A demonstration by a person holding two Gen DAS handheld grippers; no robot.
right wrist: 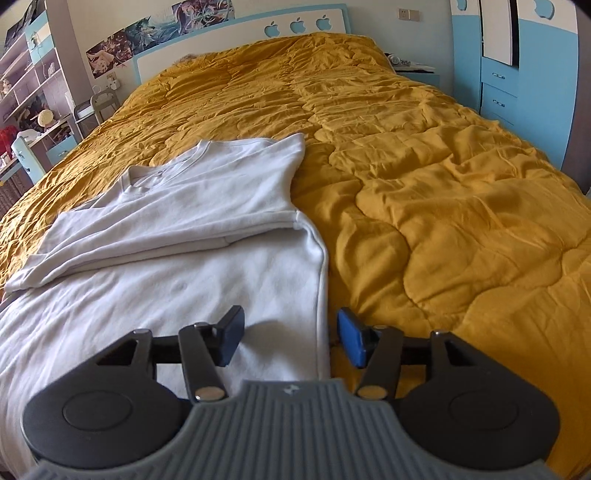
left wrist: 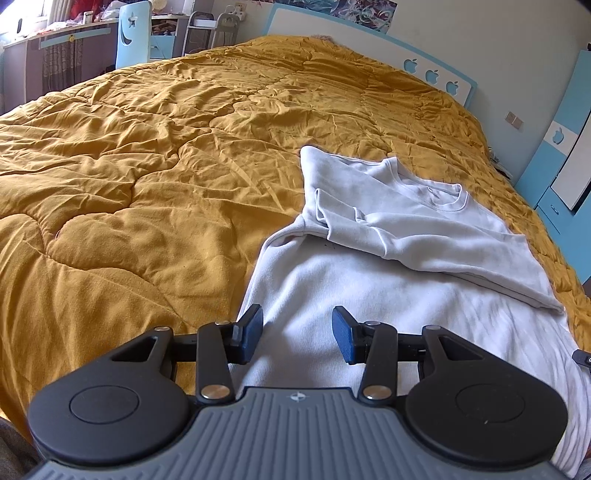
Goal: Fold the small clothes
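A white long-sleeved top (left wrist: 369,295) (right wrist: 177,280) lies flat on the mustard quilt (left wrist: 147,155) (right wrist: 443,206), collar towards the headboard. Both sleeves (left wrist: 424,236) (right wrist: 166,221) are folded across its chest. My left gripper (left wrist: 297,326) hovers open over the lower left part of the top, with only flat fabric showing between its blue pads. My right gripper (right wrist: 290,328) is open too and straddles the top's right side edge: one pad is over the white cloth, the other over the quilt. Neither gripper holds anything.
The quilt covers a wide bed and is bare on both sides of the top. A white and blue headboard (left wrist: 432,75) (right wrist: 295,26) stands at the far end. A blue wardrobe (right wrist: 517,74), shelves (right wrist: 29,74) and a light blue chair (left wrist: 133,33) ring the bed.
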